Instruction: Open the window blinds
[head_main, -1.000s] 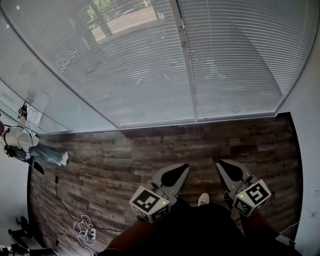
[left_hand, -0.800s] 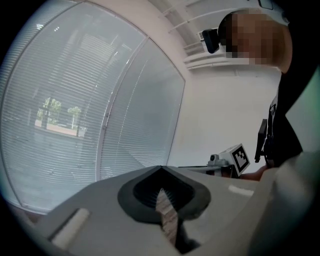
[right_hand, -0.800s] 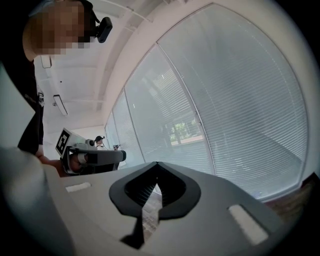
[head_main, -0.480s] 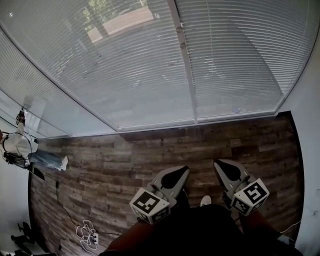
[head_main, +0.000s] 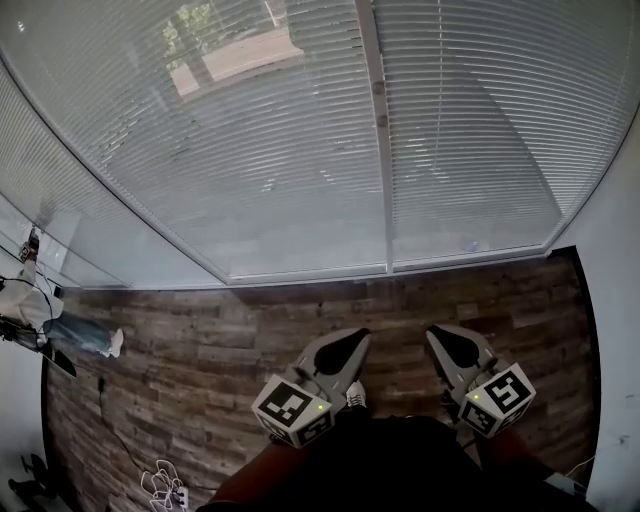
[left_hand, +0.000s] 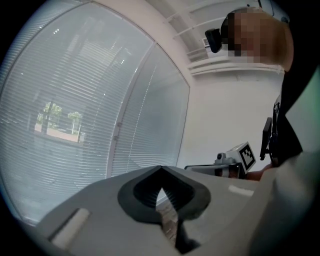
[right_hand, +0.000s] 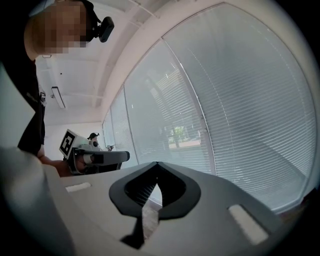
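Moved closer to the window blinds (head_main: 270, 150) over the last second, with less wooden floor (head_main: 200, 340) left ahead of the grippers and the mullion (head_main: 381, 140) now further right in the head view. Fully lowered across both panes, slats laid nearly flat, letting trees (head_main: 190, 25) and a reddish patch of ground show faintly through at upper left. Running right down to the sill line, just where the boards begin. Not touched by either gripper, and well apart from both.

Holding the left gripper (head_main: 352, 340) and the right gripper (head_main: 440, 335) low and side by side over the floor, both aimed at the window, marker cubes (head_main: 293, 410) back toward the body. Pinched together at the tips on the left, going by the left gripper view: dark pads meeting at a point, with only a sliver of floor seen through the gap behind them. Same story on the right: closed tip to tip, clamped on nothing.

Further out, glimpsing another person (head_main: 30, 320) at far left beside the glass, nearer the picture's edge than a second ago. Spotting a tangle of white cable (head_main: 162, 487) on the boards at lower left. Catching a white shoe (head_main: 353, 397) just below the left gripper, and a white wall (head_main: 615, 320) closing off the right side
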